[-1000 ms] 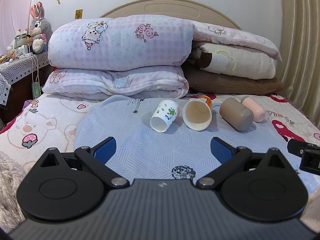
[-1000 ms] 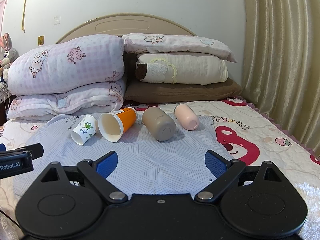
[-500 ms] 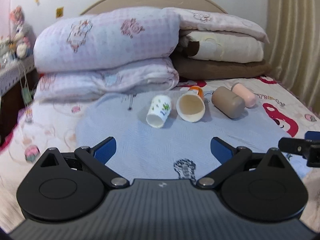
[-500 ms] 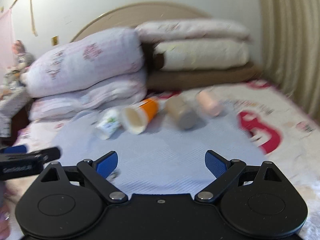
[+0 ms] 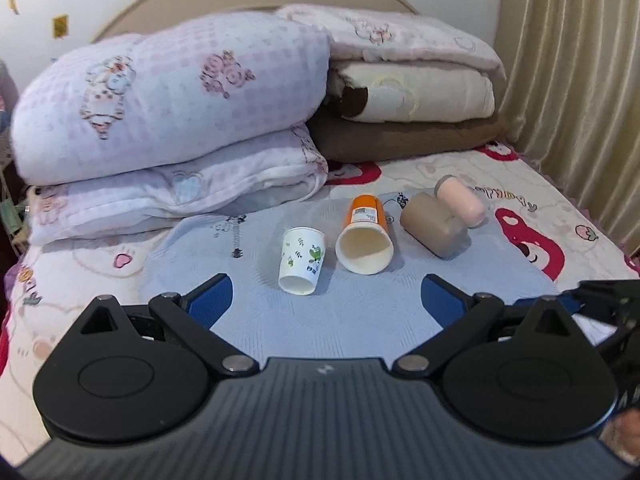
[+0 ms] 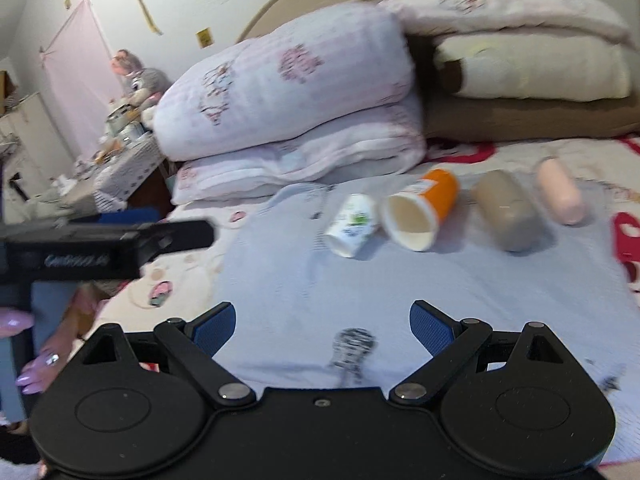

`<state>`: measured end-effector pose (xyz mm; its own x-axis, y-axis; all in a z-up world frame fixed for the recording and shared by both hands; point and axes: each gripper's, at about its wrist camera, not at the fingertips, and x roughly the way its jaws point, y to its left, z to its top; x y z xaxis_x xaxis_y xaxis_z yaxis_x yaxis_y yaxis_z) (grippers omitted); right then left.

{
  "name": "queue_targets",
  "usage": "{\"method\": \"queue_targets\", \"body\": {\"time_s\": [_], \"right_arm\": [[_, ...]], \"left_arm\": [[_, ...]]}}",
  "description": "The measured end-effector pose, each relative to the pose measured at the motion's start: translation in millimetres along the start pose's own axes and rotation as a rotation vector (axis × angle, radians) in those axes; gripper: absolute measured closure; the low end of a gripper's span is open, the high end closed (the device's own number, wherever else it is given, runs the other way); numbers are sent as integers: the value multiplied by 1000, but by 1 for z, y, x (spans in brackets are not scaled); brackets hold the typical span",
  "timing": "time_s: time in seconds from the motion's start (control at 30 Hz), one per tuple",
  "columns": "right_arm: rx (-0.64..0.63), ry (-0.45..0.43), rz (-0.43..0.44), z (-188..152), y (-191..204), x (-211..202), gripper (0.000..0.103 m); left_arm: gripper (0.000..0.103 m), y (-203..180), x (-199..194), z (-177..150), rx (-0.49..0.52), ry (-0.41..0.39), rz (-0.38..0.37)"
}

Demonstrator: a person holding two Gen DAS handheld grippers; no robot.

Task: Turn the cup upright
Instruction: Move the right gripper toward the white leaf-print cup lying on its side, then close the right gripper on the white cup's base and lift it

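Several cups lie on their sides in a row on a light blue mat [image 5: 360, 312] on the bed. From left to right they are a white paper cup with green leaf print [image 5: 301, 259] [image 6: 352, 225], an orange cup with a cream inside [image 5: 365, 235] [image 6: 420, 214], a taupe cup [image 5: 434, 225] [image 6: 507, 210] and a pink cup [image 5: 460, 200] [image 6: 559, 191]. My left gripper [image 5: 325, 300] is open and empty, short of the white cup. My right gripper [image 6: 323, 326] is open and empty, further back over the mat.
Folded quilts and pillows [image 5: 168, 112] are stacked against the headboard behind the cups. Curtains [image 5: 580, 80] hang at the right. A cluttered side table [image 6: 112, 160] with a plush rabbit stands left of the bed. The left gripper shows in the right wrist view [image 6: 104, 244].
Both grippers have risen and moved; the left one is closer to the cups and looks down on them more. The right view has swung left. The cups have not moved.
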<state>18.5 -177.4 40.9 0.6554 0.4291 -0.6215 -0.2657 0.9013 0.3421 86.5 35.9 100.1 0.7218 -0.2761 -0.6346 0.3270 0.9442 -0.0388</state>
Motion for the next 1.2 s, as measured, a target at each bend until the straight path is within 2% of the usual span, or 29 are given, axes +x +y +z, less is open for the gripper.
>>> {"method": "queue_targets", "body": {"time_s": [0.17, 0.3, 0.4, 0.6, 0.73, 0.87, 1.0, 1.07, 1.1, 1.13, 1.2], "right_arm": [[-1, 58, 83, 27, 13, 42, 7], [-20, 85, 89, 48, 20, 84, 7], [-13, 96, 73, 60, 17, 121, 8], [69, 91, 21, 62, -1, 192, 11], [138, 83, -50, 62, -12, 231, 13], [269, 59, -78, 57, -30, 257, 13], [283, 25, -117, 56, -32, 271, 13], [281, 20, -125, 55, -32, 276, 20], [283, 25, -130, 55, -33, 278, 32], [284, 33, -133, 53, -35, 280, 37], [272, 27, -141, 52, -38, 278, 37]], "left_arm": [[1, 23, 47, 29, -1, 64, -58], [4, 43, 88, 43, -10, 108, -76], [4, 60, 118, 46, -32, 110, -42], [6, 98, 158, 31, -144, 117, -86], [7, 113, 178, 21, -198, 142, -120], [7, 117, 196, 15, -235, 166, -145], [7, 116, 206, 10, -245, 184, -161], [8, 114, 209, 9, -253, 193, -166], [9, 113, 211, 8, -256, 198, -169], [10, 112, 212, 7, -261, 204, -174], [11, 110, 213, 6, -275, 208, -188]]}}
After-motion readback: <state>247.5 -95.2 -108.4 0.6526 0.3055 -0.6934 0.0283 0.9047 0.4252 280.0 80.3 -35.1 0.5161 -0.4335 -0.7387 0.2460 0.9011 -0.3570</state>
